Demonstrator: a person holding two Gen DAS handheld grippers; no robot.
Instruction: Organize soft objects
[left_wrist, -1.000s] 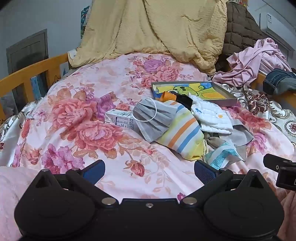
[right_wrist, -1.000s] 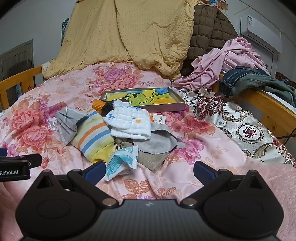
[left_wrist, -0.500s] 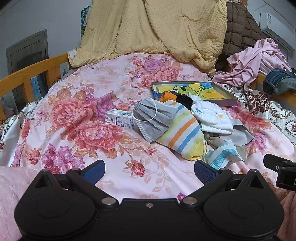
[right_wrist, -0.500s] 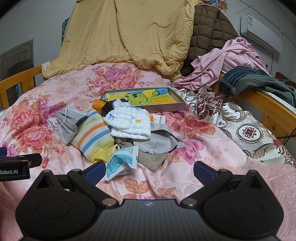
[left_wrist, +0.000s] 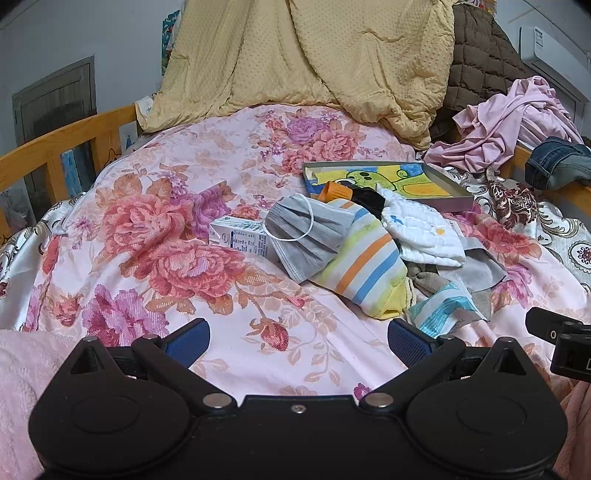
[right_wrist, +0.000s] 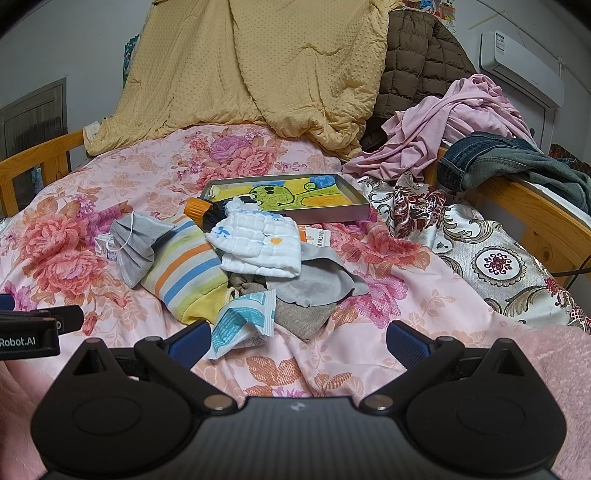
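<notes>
A heap of soft things lies mid-bed: a grey face mask (left_wrist: 308, 236) (right_wrist: 135, 240), a striped sock-like cloth (left_wrist: 364, 264) (right_wrist: 184, 267), a white quilted cloth (left_wrist: 421, 232) (right_wrist: 258, 240), a grey cloth (right_wrist: 317, 282) and a teal-white packet (right_wrist: 242, 321). A small white carton (left_wrist: 238, 236) lies left of the mask. My left gripper (left_wrist: 297, 338) hovers open, near the bed's front, short of the heap. My right gripper (right_wrist: 297, 338) is open too, its left finger beside the packet. Neither holds anything.
A shallow grey tray (right_wrist: 352, 212) with a cartoon drawing lies behind the heap. Yellow quilt (right_wrist: 258, 74), brown jacket (right_wrist: 417, 62), pink clothes (right_wrist: 454, 118) and jeans (right_wrist: 491, 158) pile at the back and right. Wooden bed rails (left_wrist: 66, 144) (right_wrist: 546, 218) run along both sides.
</notes>
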